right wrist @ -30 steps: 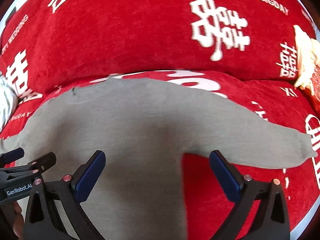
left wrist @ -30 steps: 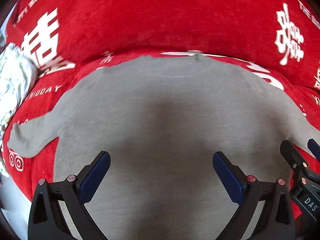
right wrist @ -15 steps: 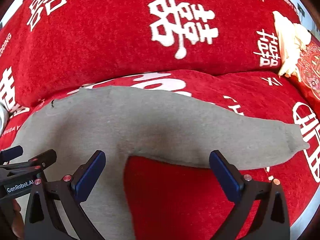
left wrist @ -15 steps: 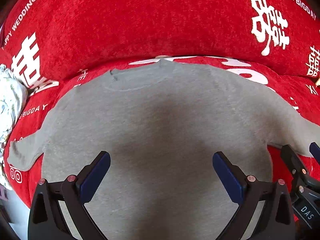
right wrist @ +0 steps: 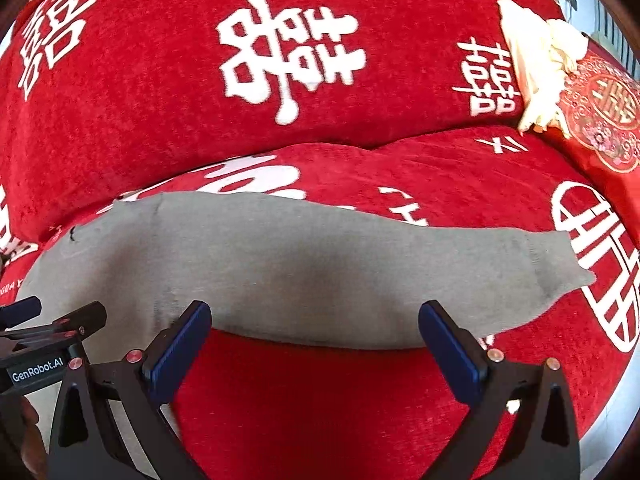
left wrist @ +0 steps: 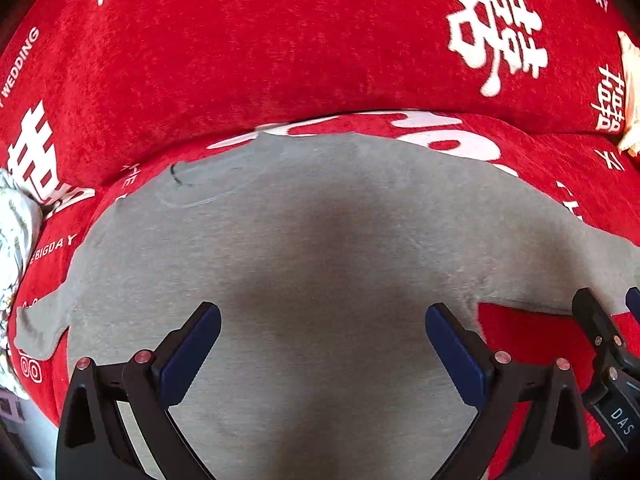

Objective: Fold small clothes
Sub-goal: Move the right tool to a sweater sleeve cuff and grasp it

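Grey shirt (left wrist: pixel 320 248) we see flat on red sofa cover (left wrist: pixel 240 60), left gripper (left wrist: pixel 320 344) and right gripper (right wrist: pixel 316 340) both spread wide at lower frame, holding nothing.

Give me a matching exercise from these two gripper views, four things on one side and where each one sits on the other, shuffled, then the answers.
Things
1. grey top
2. its long sleeve
3. left claw
4. patterned red cushion

Places
A. far right of the sofa
B. open above the top's body
C. laid out flat on the sofa seat
D. stretched out ahead of the right claw

Pairs: 1-C, 2-D, 3-B, 4-A
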The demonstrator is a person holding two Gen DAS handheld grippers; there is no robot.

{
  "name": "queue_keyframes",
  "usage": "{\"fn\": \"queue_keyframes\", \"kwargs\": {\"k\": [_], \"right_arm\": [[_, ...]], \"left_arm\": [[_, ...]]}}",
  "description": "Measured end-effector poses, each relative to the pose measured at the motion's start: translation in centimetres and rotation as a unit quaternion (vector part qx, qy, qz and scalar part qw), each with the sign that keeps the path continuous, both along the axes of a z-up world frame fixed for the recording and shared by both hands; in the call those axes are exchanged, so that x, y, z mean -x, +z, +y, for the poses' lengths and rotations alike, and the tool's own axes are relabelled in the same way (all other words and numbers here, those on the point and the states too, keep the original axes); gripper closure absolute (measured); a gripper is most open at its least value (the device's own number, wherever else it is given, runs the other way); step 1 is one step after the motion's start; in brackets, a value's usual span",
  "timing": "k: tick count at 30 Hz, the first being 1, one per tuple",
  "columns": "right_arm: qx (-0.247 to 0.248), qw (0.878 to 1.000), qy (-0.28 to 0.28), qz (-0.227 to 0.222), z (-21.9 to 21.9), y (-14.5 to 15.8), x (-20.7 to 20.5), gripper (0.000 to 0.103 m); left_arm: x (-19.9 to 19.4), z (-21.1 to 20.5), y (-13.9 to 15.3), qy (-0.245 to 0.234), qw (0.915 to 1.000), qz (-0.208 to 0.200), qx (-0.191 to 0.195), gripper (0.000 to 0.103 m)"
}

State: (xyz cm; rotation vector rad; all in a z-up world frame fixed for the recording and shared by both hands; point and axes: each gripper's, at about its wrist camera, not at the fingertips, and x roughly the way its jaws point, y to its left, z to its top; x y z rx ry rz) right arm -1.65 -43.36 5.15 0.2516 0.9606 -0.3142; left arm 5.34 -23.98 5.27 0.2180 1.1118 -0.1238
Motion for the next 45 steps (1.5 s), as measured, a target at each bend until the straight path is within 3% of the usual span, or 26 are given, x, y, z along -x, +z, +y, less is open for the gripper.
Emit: {"fn": "queue_keyframes", "kwargs": {"k": [18, 28, 40, 41, 42, 43, 44, 45], "right_arm": [[0.006, 0.997, -0.082, 0.007, -9.3, -1.5, 3.2, 0.0], [-0.007, 0.986, -0.165, 0.024, -16.5, -3.7, 6.2, 0.0], [0.041, 0.986, -0.158, 0.02, -18.0, -4.6, 3.7, 0.002], [0.048, 0.986, -0.155, 0.023, -17.9, -4.7, 3.5, 0.004], [0.058, 0.986, -0.152, 0.024, -17.8, -4.7, 3.5, 0.014], [0.071, 0.986, -0.147, 0.025, -17.6, -4.7, 3.4, 0.031], [0.076, 0.986, -0.144, 0.024, -17.6, -4.7, 3.4, 0.041], [0.08, 0.986, -0.142, 0.024, -17.6, -4.5, 3.5, 0.063]], "left_arm": [[0.6, -7.7, -1.0, -0.051, 0.9986, 0.01, -0.009, 0.0], [1.4, -12.0, -1.4, -0.089, 0.9958, 0.009, -0.02, 0.0], [0.2, -12.4, -2.7, -0.087, 0.9952, 0.023, -0.036, 0.0], [0.1, -12.5, -2.8, -0.087, 0.9953, 0.025, -0.036, 0.0], [0.0, -12.4, -2.8, -0.086, 0.9954, 0.025, -0.035, 0.0], [-0.1, -12.4, -2.9, -0.085, 0.9955, 0.025, -0.033, 0.0], [-0.2, -12.4, -2.9, -0.088, 0.9952, 0.028, -0.035, 0.0], [-0.3, -12.3, -2.9, -0.085, 0.9954, 0.028, -0.034, 0.0]]}}
